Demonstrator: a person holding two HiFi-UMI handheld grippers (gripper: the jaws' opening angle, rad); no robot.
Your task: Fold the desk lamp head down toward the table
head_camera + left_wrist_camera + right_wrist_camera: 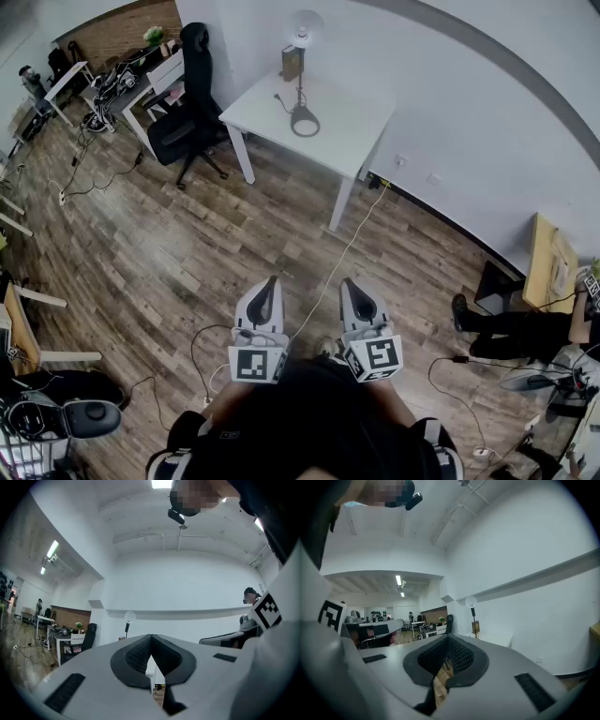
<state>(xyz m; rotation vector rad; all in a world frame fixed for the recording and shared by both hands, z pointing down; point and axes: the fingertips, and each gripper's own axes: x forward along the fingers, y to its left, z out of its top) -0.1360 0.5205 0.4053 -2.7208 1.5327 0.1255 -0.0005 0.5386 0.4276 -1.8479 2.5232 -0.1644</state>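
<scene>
A desk lamp (301, 66) stands upright on a white table (347, 131) across the room, its round head (304, 28) raised on a thin dark stem over a ring base (305, 122). The same lamp (128, 620) looks small in the left gripper view, and the lamp (471, 605) also shows far off in the right gripper view. My left gripper (266, 292) and right gripper (354, 295) are held side by side close to my body, far from the table. Both are shut with nothing between their jaws.
A black office chair (187, 103) stands left of the table. A white cable (342, 258) runs across the wooden floor from the table toward me. Desks with clutter (122, 80) sit at the far left, a wooden desk (548, 262) at the right.
</scene>
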